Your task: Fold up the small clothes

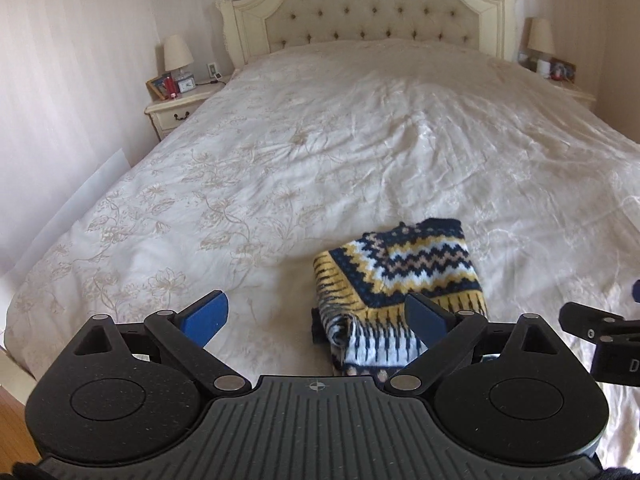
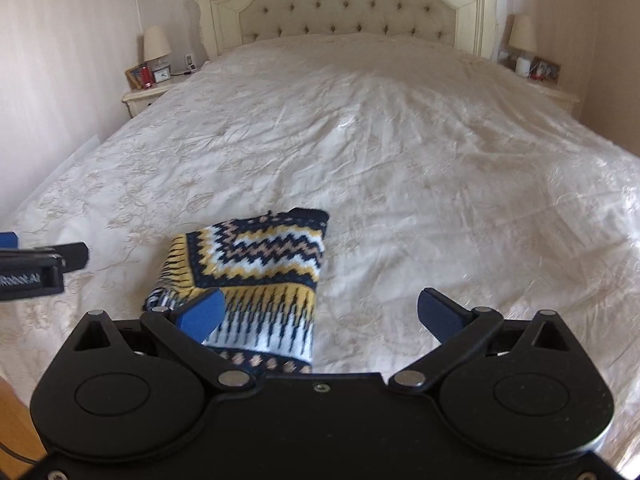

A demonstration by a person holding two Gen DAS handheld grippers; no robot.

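Note:
A small knitted garment (image 1: 400, 280), navy, yellow and white in zigzag bands, lies folded into a compact stack near the foot of the bed. In the right wrist view the same knitted garment (image 2: 256, 276) sits left of centre. My left gripper (image 1: 320, 316) is open, held above the bedspread just in front of the stack, its right pad overlapping the garment's near edge in the image. My right gripper (image 2: 320, 312) is open too, with its left pad over the garment's near side. Nothing sits between either pair of fingers. Each gripper shows at the edge of the other's view.
The cream embroidered bedspread (image 1: 320, 140) covers a large bed with a tufted headboard (image 1: 376, 4). Nightstands with lamps stand at the left (image 1: 176, 108) and right (image 1: 560, 80). A wall runs along the left side, and wooden floor (image 1: 12, 408) shows at the lower left.

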